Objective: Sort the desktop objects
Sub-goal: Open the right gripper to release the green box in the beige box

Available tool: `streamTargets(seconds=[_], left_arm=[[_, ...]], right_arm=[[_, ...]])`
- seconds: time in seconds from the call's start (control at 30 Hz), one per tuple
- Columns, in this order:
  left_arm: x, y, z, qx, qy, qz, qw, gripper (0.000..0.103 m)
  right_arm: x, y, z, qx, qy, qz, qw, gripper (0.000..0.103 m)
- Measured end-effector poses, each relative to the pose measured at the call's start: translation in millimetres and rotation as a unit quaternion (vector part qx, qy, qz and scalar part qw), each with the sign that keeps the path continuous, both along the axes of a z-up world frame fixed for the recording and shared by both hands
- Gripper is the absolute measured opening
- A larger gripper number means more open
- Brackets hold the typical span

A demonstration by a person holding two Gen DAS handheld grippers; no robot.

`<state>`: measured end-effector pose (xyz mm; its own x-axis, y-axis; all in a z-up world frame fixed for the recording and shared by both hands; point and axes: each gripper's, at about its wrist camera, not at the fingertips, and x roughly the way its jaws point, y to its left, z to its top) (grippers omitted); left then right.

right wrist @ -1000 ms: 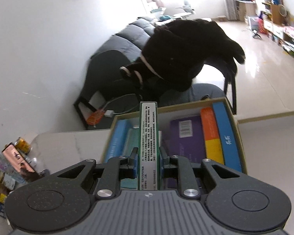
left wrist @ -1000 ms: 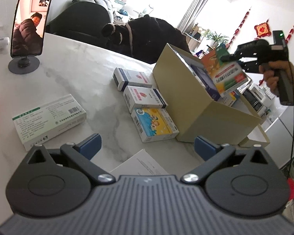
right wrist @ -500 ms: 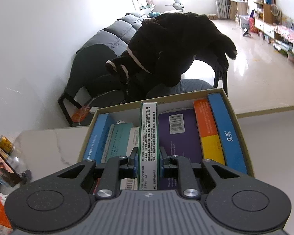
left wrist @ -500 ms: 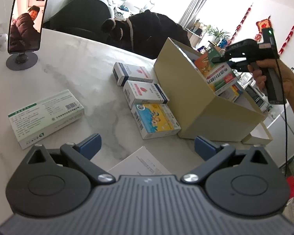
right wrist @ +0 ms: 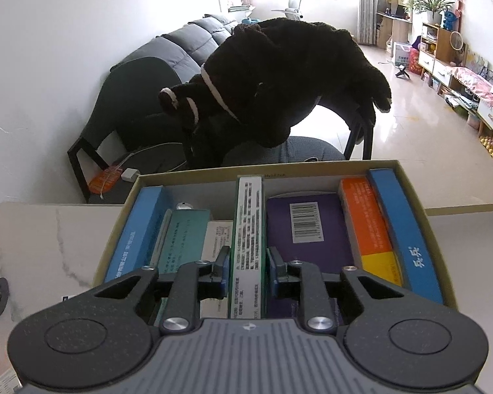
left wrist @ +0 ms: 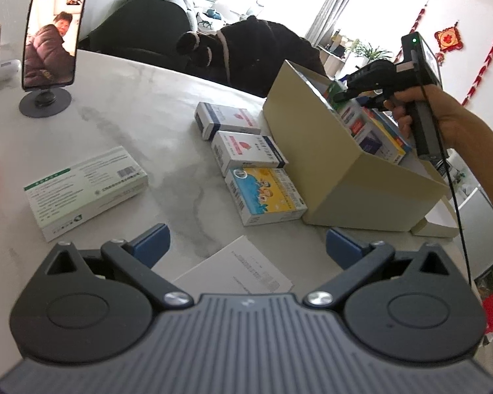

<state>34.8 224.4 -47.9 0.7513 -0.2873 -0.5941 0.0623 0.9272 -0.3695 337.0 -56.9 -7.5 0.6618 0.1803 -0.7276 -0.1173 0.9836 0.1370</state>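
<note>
From the left wrist view, the left claw (left wrist: 246, 246) stands wide open and empty above the white marble surface (left wrist: 131, 124). Ahead of it lie a folded white leaflet (left wrist: 236, 269) and a yellow-and-blue cartoon carton (left wrist: 266, 195), beside the beige cardboard box (left wrist: 325, 164).

From the right wrist view, the right claw (right wrist: 248, 267) is just opening, its blue pads either side of the narrow green-edged white carton (right wrist: 248, 236), which stands upright in that box (right wrist: 434, 233); contact looks barely lost, though that is hard to judge.
</note>
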Motion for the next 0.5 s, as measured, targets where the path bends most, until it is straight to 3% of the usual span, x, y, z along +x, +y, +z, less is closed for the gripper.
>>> streamTargets(seconds=[0.07,0.33,0.5], left_arm=[[-1.0,1.5,-0.5,-0.001,0.001,0.003,1.0,0.103],[-1.3,1.5,0.0,-0.006,-0.003,0.003,1.0,0.103],[-0.8,-0.6,2.9,-0.008,-0.01,-0.002,0.9999,0.103]], right_arm=[[0.7,-1.7,0.3,0.002,-0.005,0.0,1.0,0.034],[-17.4,-11.4,14.3,-0.011,-0.021,0.028,0.999,0.051],[-31.4,-19.5,23.1,-0.013,-0.004,0.041,0.999,0.051]])
